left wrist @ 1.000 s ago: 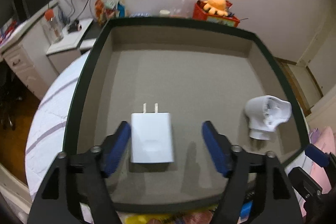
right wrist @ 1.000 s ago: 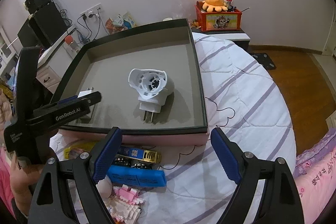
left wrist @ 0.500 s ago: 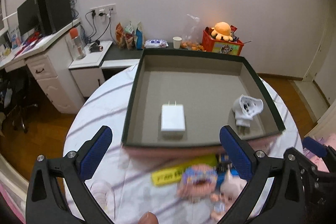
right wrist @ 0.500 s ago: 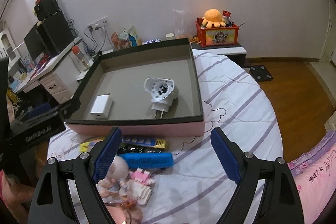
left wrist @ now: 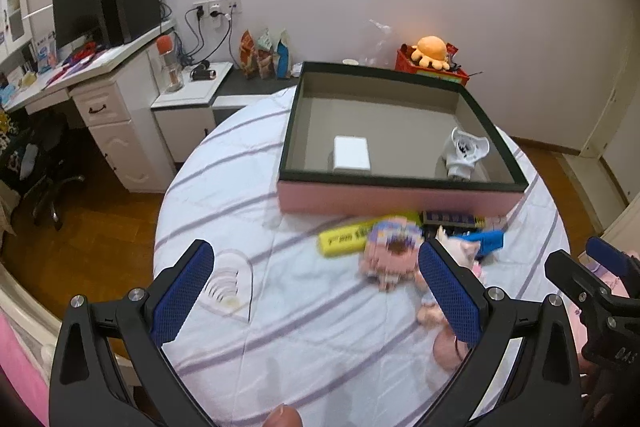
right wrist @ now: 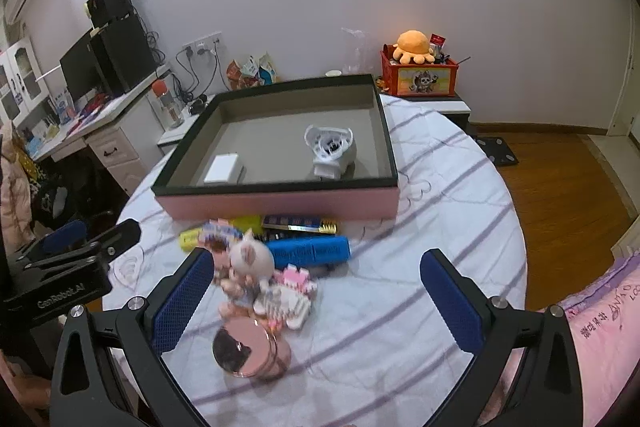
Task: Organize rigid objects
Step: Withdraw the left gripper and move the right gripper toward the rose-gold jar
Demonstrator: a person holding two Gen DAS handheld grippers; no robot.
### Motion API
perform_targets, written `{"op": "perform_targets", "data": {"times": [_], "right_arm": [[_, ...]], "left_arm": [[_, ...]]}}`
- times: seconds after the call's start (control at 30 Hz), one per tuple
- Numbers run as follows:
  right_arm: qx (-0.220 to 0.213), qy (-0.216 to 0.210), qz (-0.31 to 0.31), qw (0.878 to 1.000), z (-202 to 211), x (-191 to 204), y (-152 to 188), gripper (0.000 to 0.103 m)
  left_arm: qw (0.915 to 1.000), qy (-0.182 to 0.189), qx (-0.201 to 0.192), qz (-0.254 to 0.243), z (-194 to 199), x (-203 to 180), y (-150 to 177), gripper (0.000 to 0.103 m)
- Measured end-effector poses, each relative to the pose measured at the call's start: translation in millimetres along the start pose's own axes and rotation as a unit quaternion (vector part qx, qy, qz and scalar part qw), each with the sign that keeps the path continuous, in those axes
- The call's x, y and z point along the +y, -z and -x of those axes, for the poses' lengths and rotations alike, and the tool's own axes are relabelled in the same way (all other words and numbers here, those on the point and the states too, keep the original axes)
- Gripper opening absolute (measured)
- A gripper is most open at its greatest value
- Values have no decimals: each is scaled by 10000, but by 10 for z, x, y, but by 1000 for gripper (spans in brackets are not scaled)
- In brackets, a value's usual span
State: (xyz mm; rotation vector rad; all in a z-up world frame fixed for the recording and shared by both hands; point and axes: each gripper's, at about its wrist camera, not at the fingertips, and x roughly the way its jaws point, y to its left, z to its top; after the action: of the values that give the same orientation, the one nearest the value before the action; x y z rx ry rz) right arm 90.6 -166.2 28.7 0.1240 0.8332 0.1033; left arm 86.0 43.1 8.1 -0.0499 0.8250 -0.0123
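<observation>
A pink box with a dark rim (left wrist: 400,201) (right wrist: 280,205) lies on the striped bed cover. In it are a flat white charger (left wrist: 351,153) (right wrist: 222,169) and a white round plug adapter (left wrist: 466,151) (right wrist: 330,149). In front of the box is a pile: a yellow bar (left wrist: 344,239), a blue case (right wrist: 308,251), a dark palette (right wrist: 300,223), a small doll (right wrist: 248,263), a pink block toy (right wrist: 288,301) and a round pink compact (right wrist: 250,351). My left gripper (left wrist: 313,251) hangs open over bare cover, left of the pile. The right gripper (right wrist: 317,259) is opening above the pile, nothing between its fingers.
A white desk (left wrist: 100,99) with a monitor and speakers stands to the left of the bed. An orange plush (right wrist: 414,47) sits on a red box by the back wall. Wooden floor (right wrist: 560,179) lies to the right, pink bedding (right wrist: 600,327) at the lower right.
Both grippers have drawn back and up from the box. The left jaws spread wide from around the charger, which stays in the box. The pile has come into view.
</observation>
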Motion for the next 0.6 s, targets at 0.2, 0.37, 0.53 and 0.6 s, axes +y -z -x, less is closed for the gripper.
{"op": "perform_targets", "data": {"times": [0.2,0.37,0.53,0.6], "right_arm": [[243,17,130,9996,-18,2,207,103],[439,-86,315,9985,-58,131,363,103],[580,-162,408,9974,-106,216,444,103],[631,-193,423,9969,-128,239,466,103]], "left_arm": [[9999,-71,62,-49,67,-1,188,103],[9999,-84,117,2,92,26,284,103],[9998,-124,171,36,109,42,351,103],[9997,-138,215,50,105,49,385,103]]}}
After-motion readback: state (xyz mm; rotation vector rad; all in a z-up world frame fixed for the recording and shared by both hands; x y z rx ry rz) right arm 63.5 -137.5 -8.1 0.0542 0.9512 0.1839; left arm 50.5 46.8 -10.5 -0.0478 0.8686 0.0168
